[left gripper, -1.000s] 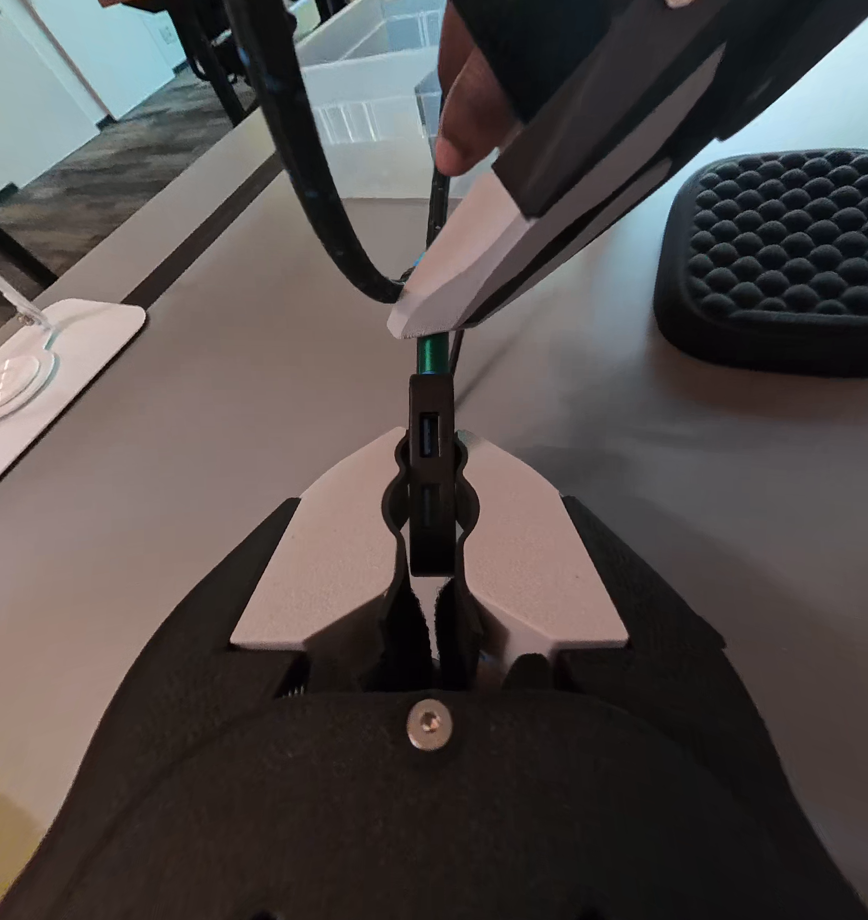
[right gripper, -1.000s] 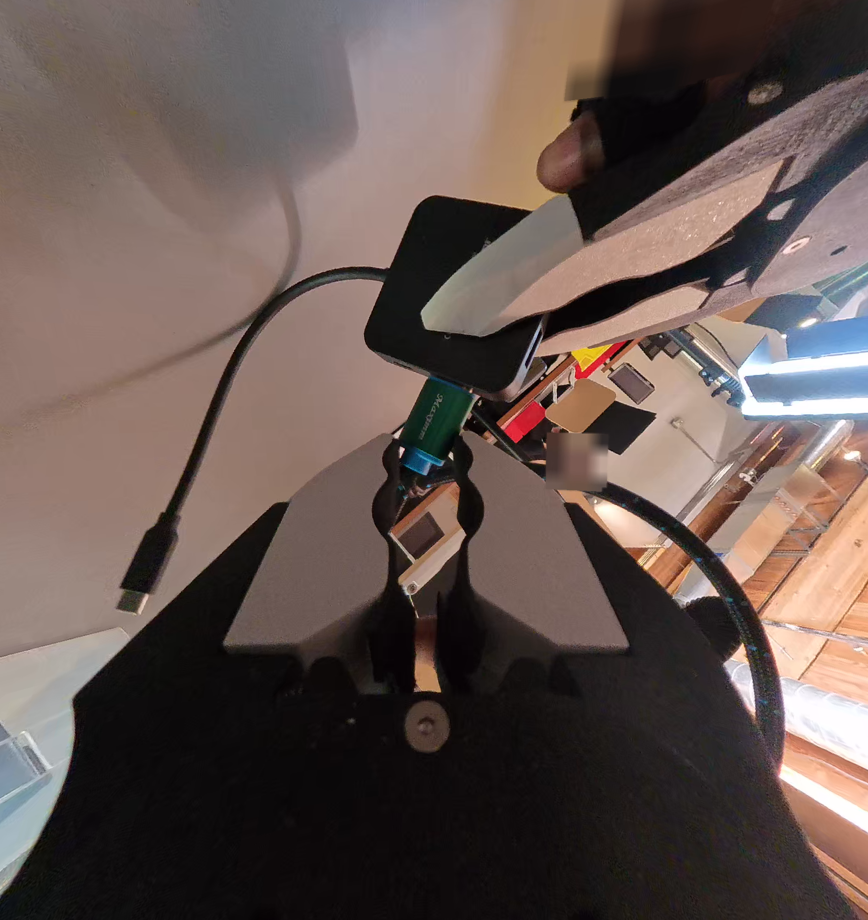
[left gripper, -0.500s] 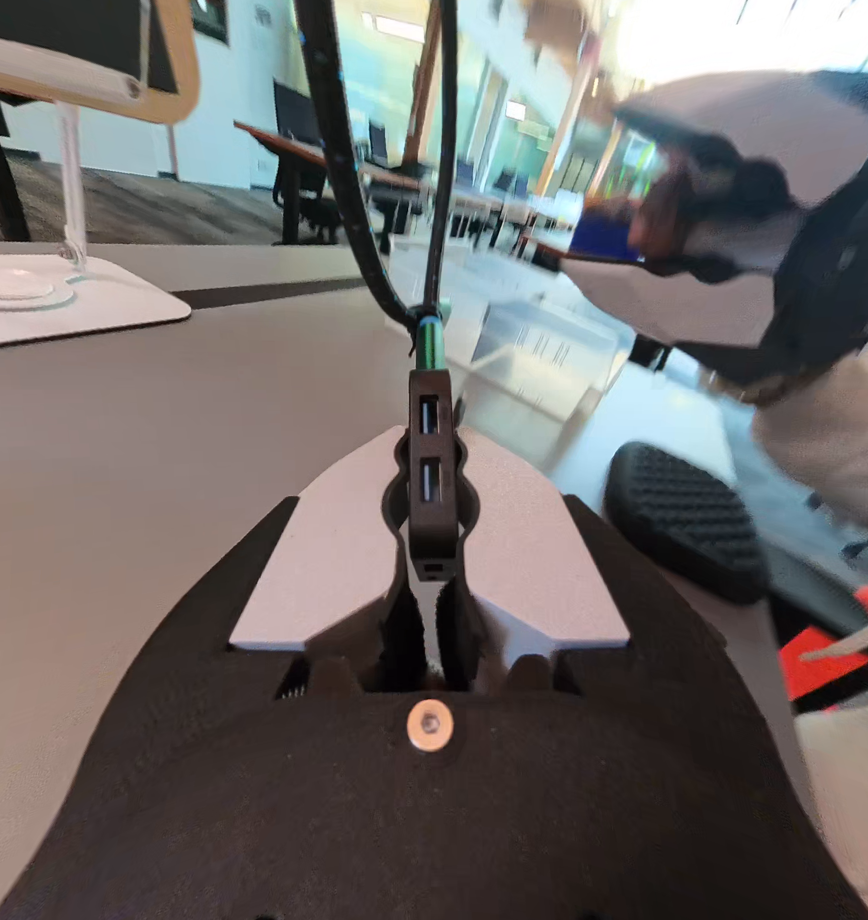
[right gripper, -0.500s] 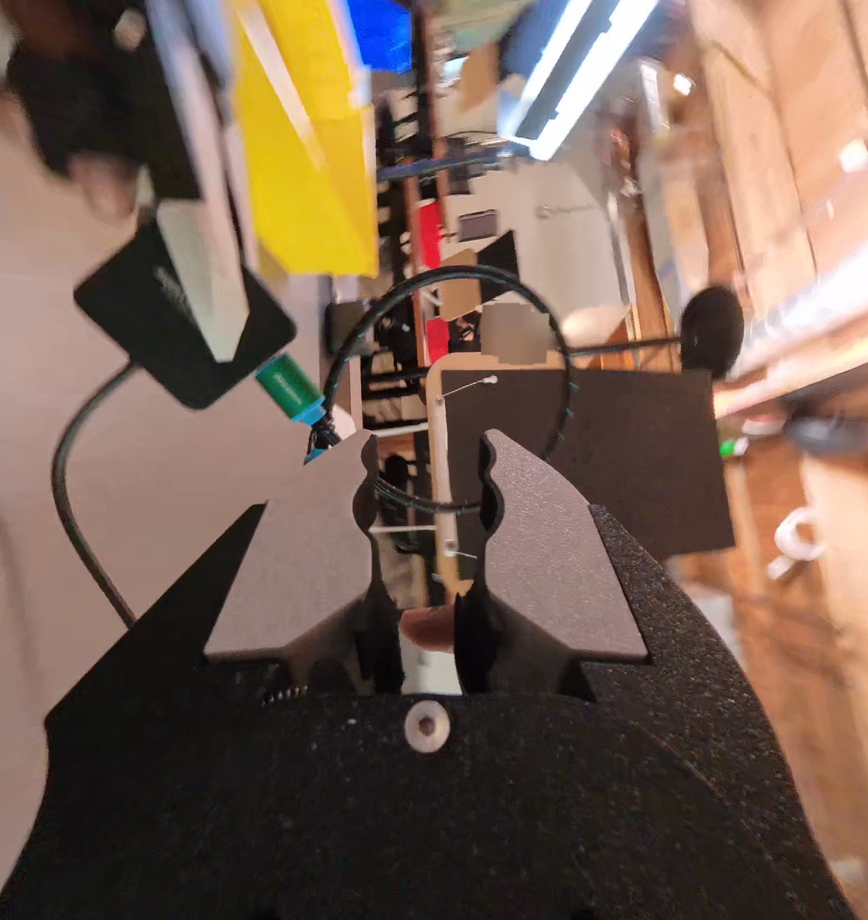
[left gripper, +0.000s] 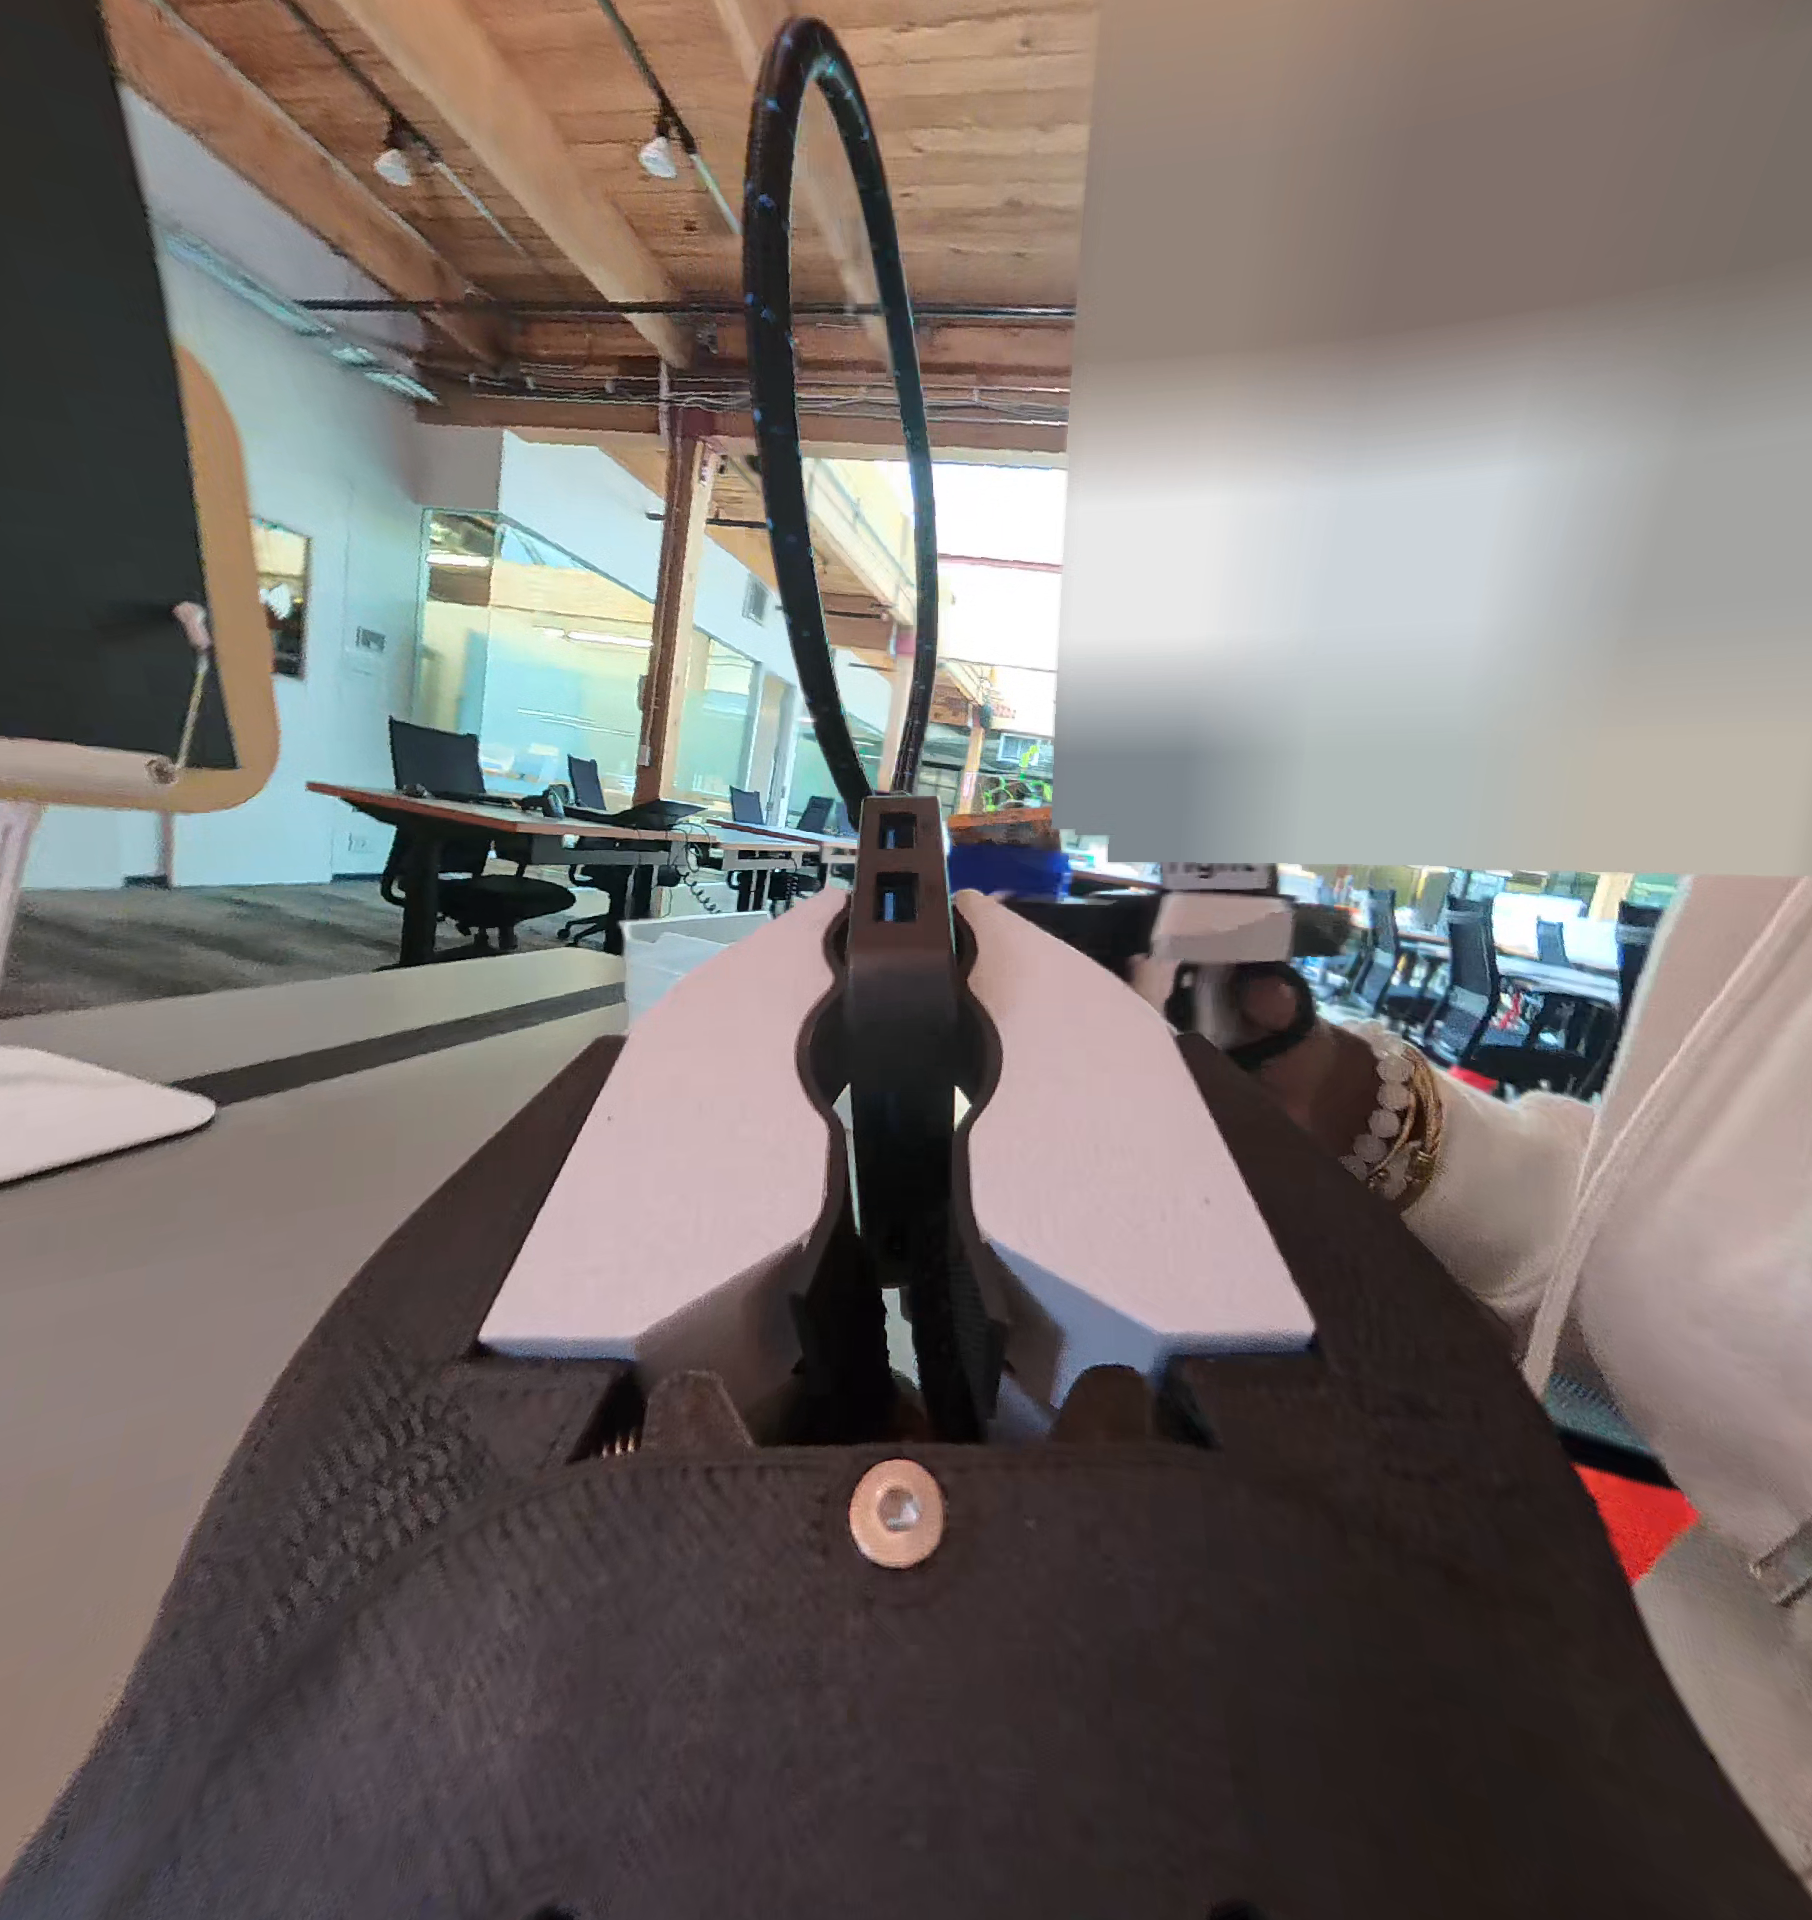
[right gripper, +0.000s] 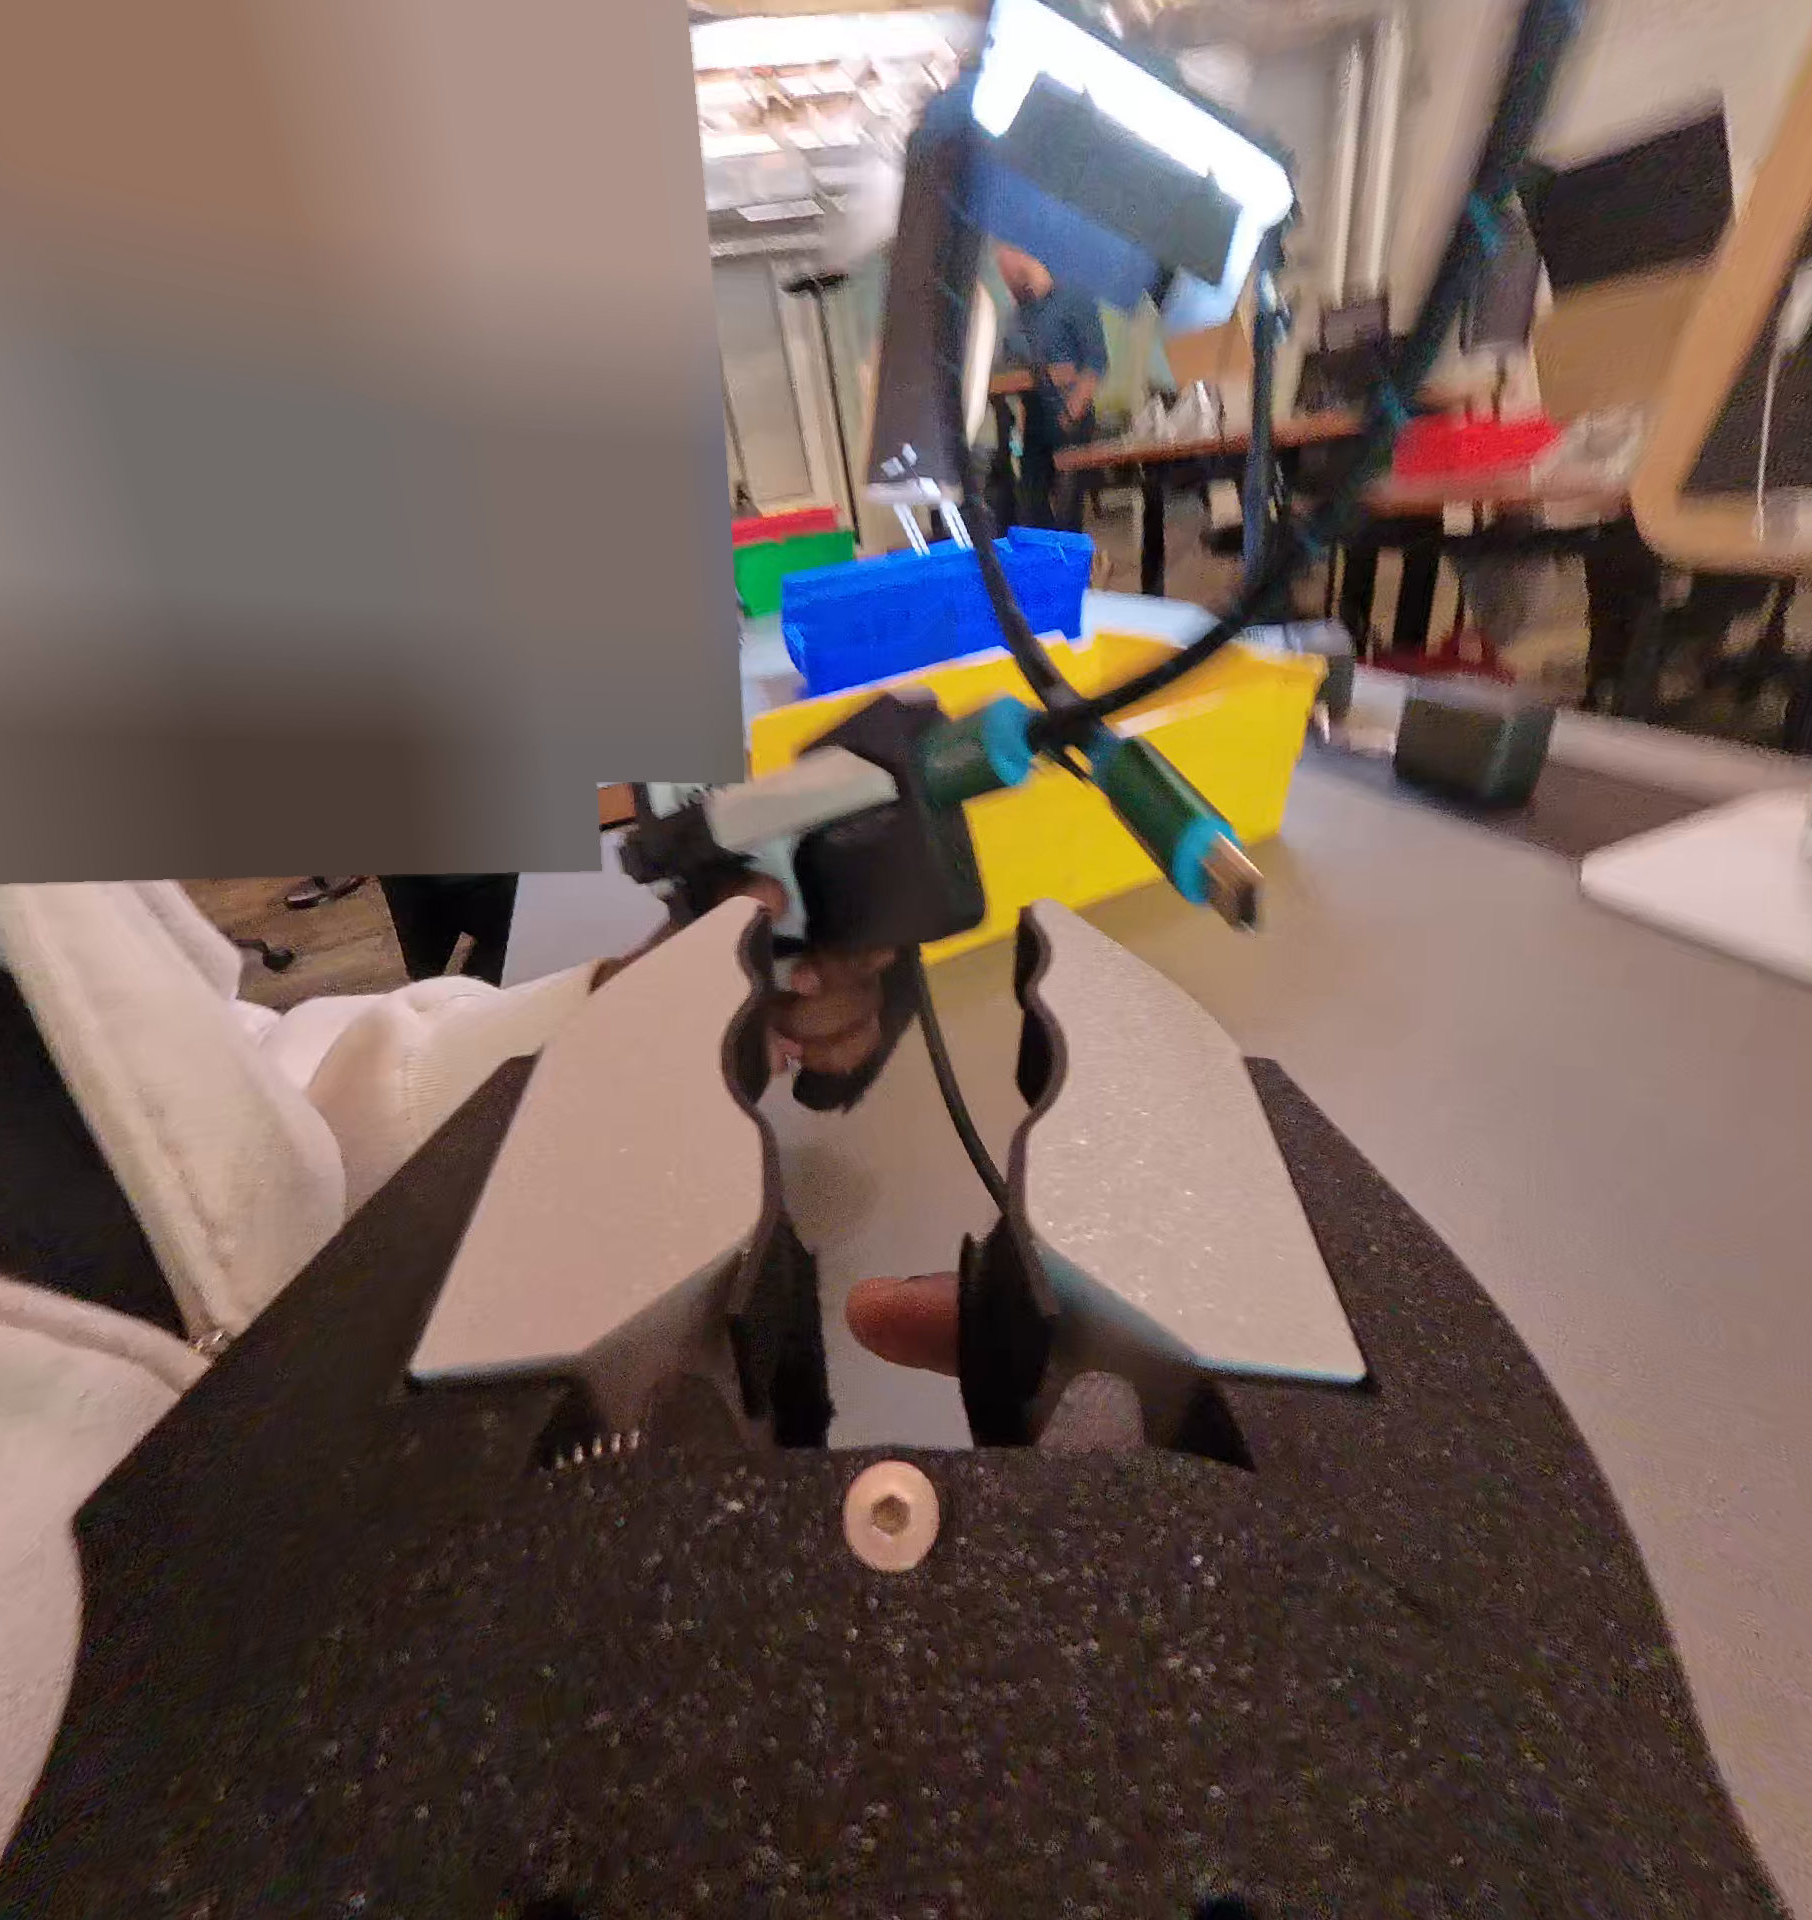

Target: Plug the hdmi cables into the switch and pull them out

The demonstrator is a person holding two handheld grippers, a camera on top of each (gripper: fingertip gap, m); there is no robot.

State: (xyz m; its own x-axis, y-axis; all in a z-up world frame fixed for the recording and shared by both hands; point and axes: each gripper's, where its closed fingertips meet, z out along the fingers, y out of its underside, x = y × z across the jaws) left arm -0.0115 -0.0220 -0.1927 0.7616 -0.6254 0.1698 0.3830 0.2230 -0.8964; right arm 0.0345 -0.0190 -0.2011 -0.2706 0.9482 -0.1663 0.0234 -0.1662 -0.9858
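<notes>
My left gripper [left gripper: 900, 906] is shut on the black switch [left gripper: 897, 966] and holds it edge-on above the grey table, its two blue ports facing me. A black braided HDMI cable [left gripper: 777, 436] loops up high from behind the switch. In the right wrist view the switch [right gripper: 886, 868] sits between the left gripper's fingers [right gripper: 798, 808]. One green HDMI plug [right gripper: 959, 750] is seated in the switch. A second green plug with a blue collar [right gripper: 1172, 821] hangs free to its right. My right gripper [right gripper: 891, 935] is open and empty just below the switch. The switch's thin black lead [right gripper: 959, 1112] runs between its fingers.
A yellow bin [right gripper: 1078, 842] and a blue bin [right gripper: 912, 613] stand behind the switch. A white stand base [left gripper: 40, 1122] sits on the grey table [left gripper: 258, 1299] at left and shows in the right wrist view [right gripper: 1733, 904]. A person's white sleeve [left gripper: 1712, 1195] is at right.
My right gripper was shut on the green plug at the switch; it has opened, let go and pulled back. Both grippers have swung up to level. The left still holds the switch.
</notes>
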